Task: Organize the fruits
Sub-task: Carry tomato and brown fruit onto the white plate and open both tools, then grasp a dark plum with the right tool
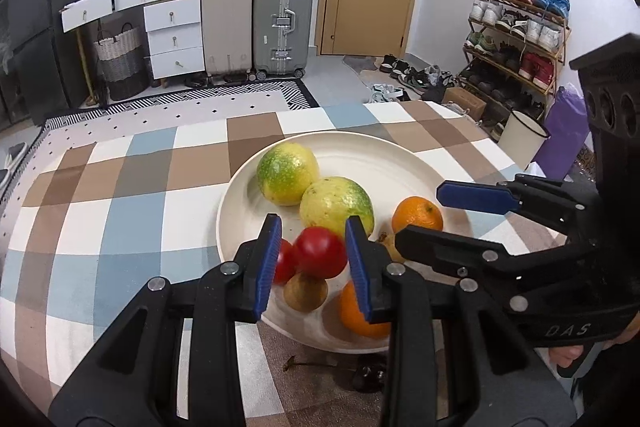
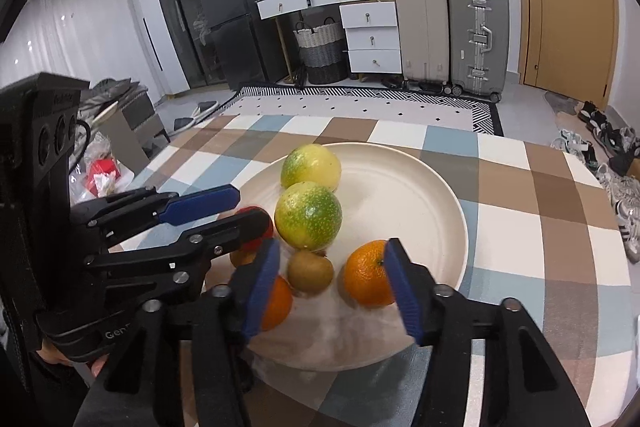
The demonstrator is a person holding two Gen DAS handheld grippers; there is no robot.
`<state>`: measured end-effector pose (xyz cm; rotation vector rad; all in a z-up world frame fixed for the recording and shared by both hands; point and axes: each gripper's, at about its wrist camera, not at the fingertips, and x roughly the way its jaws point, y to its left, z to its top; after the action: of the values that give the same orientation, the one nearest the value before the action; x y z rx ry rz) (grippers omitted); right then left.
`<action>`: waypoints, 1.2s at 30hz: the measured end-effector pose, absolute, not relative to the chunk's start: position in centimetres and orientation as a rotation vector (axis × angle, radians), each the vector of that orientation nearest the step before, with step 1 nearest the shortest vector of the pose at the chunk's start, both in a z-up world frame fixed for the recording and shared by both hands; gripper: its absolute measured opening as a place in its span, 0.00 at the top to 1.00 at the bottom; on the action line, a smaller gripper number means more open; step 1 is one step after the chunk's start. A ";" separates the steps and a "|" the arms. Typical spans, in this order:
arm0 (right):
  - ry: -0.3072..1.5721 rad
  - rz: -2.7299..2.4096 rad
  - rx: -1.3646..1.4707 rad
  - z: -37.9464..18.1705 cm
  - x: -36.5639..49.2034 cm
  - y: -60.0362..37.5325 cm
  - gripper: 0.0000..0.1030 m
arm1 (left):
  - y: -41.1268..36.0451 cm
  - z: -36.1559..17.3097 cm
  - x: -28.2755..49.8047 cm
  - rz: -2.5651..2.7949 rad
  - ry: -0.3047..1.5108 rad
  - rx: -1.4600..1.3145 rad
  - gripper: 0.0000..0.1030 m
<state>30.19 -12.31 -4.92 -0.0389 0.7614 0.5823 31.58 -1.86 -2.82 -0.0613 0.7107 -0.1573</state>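
Observation:
A cream plate on the checked tablecloth holds two yellow-green fruits, two oranges and kiwis. In the left wrist view my left gripper is shut on a small red fruit, held just above a kiwi at the plate's near edge; a second red fruit shows behind its left pad. My right gripper is open over the plate. An orange rests on the plate against its right pad, with a kiwi in the gap. Another orange lies behind its left pad.
A dark cherry with a stem lies on the cloth just in front of the plate. The two grippers stand close side by side over the plate's near half. Suitcases, drawers and a shoe rack stand far behind.

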 end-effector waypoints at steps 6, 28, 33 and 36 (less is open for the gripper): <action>0.746 0.561 -0.057 -4.5 30.0 -12.5 0.19 | -1.0 -2.5 31.4 -0.133 0.710 -0.076 0.52; 0.732 0.531 -0.051 -3.4 27.7 -13.0 0.01 | 1.6 -1.0 26.9 -0.027 0.663 -0.114 0.01; 0.728 0.525 -0.040 -3.2 26.3 -13.7 0.01 | 1.0 -0.7 24.8 -0.030 0.654 -0.067 0.01; 0.723 0.522 -0.032 -3.2 25.2 -14.2 0.01 | 0.9 -0.6 23.3 -0.038 0.649 -0.063 0.01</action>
<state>25.24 -14.24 -3.24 -0.0317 0.7229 0.5218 23.27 0.88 -0.59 -0.0634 0.6486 -0.0382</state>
